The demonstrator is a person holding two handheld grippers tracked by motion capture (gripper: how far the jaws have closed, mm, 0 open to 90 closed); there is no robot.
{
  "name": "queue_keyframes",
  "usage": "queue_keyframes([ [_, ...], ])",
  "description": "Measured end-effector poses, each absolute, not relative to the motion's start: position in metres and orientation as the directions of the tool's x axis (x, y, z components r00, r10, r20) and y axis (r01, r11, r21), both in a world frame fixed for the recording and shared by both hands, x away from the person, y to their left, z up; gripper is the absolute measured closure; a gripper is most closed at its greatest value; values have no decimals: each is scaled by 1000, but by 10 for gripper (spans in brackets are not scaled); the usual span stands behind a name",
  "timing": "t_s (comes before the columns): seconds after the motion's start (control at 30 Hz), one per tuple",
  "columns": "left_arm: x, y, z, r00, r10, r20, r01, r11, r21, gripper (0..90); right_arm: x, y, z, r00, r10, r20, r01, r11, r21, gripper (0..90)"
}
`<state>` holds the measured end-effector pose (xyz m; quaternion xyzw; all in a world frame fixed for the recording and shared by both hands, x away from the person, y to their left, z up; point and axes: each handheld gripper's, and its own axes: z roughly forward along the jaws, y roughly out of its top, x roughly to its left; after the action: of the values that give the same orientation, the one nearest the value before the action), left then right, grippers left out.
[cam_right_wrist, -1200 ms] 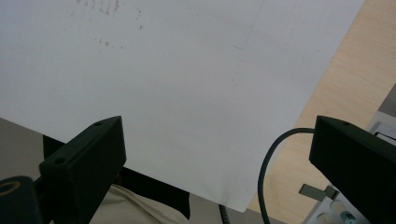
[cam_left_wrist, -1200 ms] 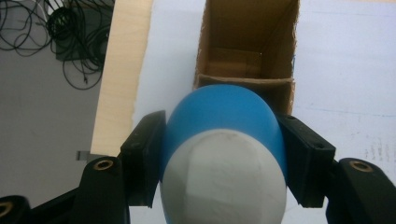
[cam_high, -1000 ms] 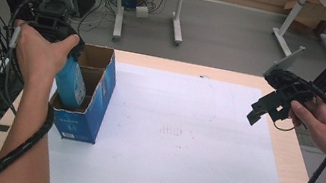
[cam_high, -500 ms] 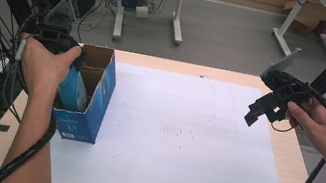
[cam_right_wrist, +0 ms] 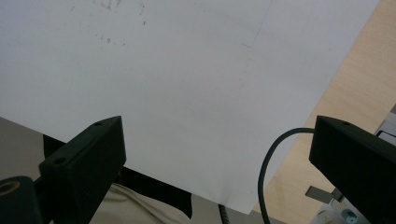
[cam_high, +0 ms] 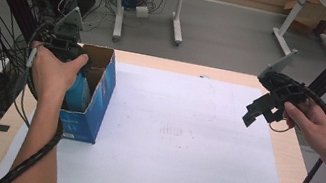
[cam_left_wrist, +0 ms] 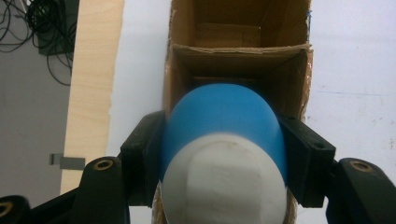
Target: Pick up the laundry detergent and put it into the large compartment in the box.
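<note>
The left claw (cam_left_wrist: 224, 154) pinches a blue bottle (cam_left_wrist: 224, 126) with a white cap, one black jaw pressed to each side of it. In the left gripper view the bottle points into the near compartment of an open cardboard box (cam_left_wrist: 289, 60), and a cardboard divider walls that compartment off from a second one beyond it. This view also shows the brown inside walls of the box and the strip of bare table (cam_left_wrist: 93, 70) beside the white sheet (cam_left_wrist: 355, 56).

The high view gives what that close look cannot: the left claw (cam_high: 75, 87) sits under the person's left hand (cam_high: 55, 72), which covers most of it, and the bottle (cam_high: 78, 94) stands low inside the box (cam_high: 97, 105), whose outside is blue. The box rests at the left edge of the sheet (cam_high: 166, 148), near the table's far left corner.

The right claw (cam_right_wrist: 219, 154) is spread wide, its jaws well apart with nothing between them. The right gripper view looks down past them on the sheet (cam_right_wrist: 187, 70), its edge, and a wedge of wooden table (cam_right_wrist: 345, 79), with a cable curving in by one jaw. In the high view the right claw (cam_high: 260, 112) hangs above the sheet's right side, held by the right hand (cam_high: 310, 125), well apart from the box.
</note>
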<state>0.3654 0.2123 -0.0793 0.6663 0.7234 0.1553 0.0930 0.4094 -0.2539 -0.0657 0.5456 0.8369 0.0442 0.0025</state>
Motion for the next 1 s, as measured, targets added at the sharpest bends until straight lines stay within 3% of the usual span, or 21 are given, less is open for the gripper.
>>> queue_keyframes([
  [1.0,379,199,-119,-73,992,102,954,40,298,386,415,-255,-73,-399,916,45,916,397,58,36],
])
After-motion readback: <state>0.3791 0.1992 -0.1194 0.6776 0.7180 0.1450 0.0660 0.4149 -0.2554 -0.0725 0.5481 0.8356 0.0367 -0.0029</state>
